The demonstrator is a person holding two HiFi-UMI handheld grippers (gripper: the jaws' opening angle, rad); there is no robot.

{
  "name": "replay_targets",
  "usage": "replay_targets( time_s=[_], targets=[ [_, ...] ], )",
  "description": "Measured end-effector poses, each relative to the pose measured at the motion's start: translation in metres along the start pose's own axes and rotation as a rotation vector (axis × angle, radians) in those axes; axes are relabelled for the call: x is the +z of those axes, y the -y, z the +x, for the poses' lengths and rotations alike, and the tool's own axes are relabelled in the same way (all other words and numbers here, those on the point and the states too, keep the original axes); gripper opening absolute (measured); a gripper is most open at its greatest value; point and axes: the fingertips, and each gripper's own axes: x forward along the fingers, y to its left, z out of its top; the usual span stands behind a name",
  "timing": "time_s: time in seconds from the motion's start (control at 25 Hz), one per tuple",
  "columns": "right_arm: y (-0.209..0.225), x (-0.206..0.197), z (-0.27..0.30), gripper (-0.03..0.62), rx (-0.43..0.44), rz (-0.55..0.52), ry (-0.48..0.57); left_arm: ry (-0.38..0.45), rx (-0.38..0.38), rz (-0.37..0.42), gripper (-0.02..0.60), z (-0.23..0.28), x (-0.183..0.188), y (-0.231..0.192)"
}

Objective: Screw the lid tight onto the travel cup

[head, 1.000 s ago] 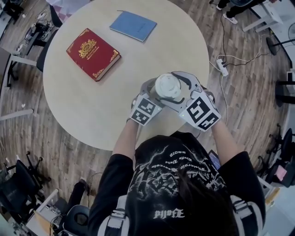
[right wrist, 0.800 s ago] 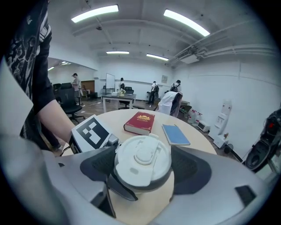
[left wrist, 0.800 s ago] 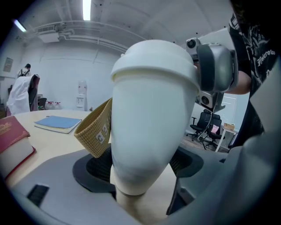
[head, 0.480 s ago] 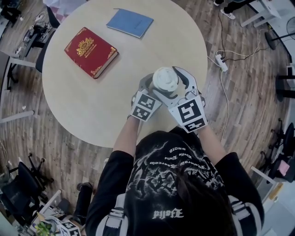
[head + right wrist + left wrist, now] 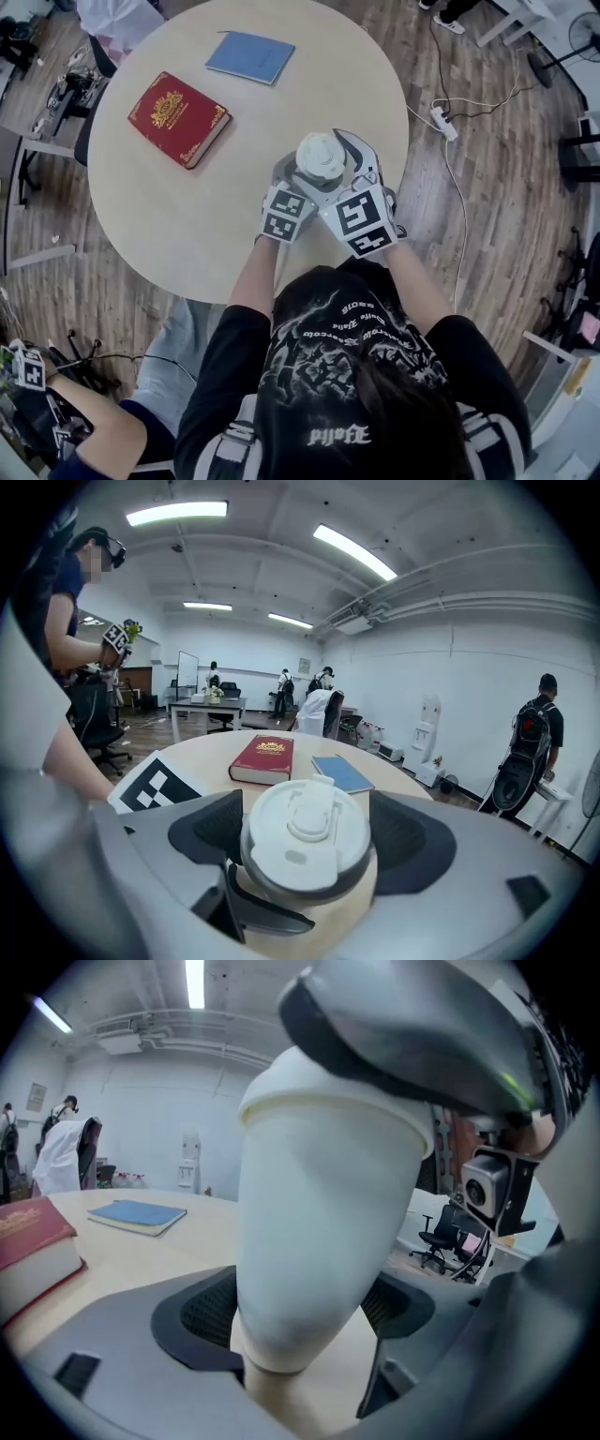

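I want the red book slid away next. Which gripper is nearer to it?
Left. The left gripper holds the cup on the side facing the red book; the right gripper, jaws opening around the lid, is on the far side.

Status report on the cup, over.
Left gripper clamps cup. Right gripper opening, lid between its fingers. Lid sits on cup. Red book, blue notebook well aside.

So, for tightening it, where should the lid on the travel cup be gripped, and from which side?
Probably grip the lid by its round outer rim, jaws on opposite sides, coming from above the upright travel cup. The raised flip tab on top is small and gives no even hold.
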Motion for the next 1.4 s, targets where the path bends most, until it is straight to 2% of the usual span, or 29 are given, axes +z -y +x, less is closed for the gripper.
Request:
replay_targets(
  time_s=[0.16, 0.4, 0.56, 0.76, 1.08, 1.28, 1.4],
  targets=[
    [0.002, 0.015, -0.022, 0.437, 0.013, 0.095, 0.093, -0.037, 0.039, -0.032, 0.411, -0.007, -0.008, -0.002],
    [0.011, 0.014, -0.072, 0.438, -0.060, 0.186, 0.220, 0.003, 0.080, -0.076, 0.411, -0.043, -0.009, -0.003],
    [0.008, -0.005, -0.095, 0.435, -0.109, 0.214, 0.252, 0.037, 0.102, -0.100, 0.410, -0.073, -0.014, 0.004],
    [-0.013, -0.048, -0.109, 0.428, -0.116, 0.283, 0.219, 0.086, 0.116, -0.120, 0.410, -0.113, -0.020, 0.021],
    [-0.049, -0.124, -0.116, 0.422, -0.121, 0.358, 0.063, 0.095, 0.154, -0.093, 0.410, -0.163, -0.042, 0.041],
    [-0.053, -0.135, -0.120, 0.417, -0.119, 0.347, 0.041, 0.111, 0.173, -0.135, 0.410, -0.174, -0.046, 0.044],
    [-0.050, -0.130, -0.124, 0.364, -0.130, 0.320, 0.056, 0.125, 0.163, -0.145, 0.408, -0.174, -0.042, 0.050]
  ],
)
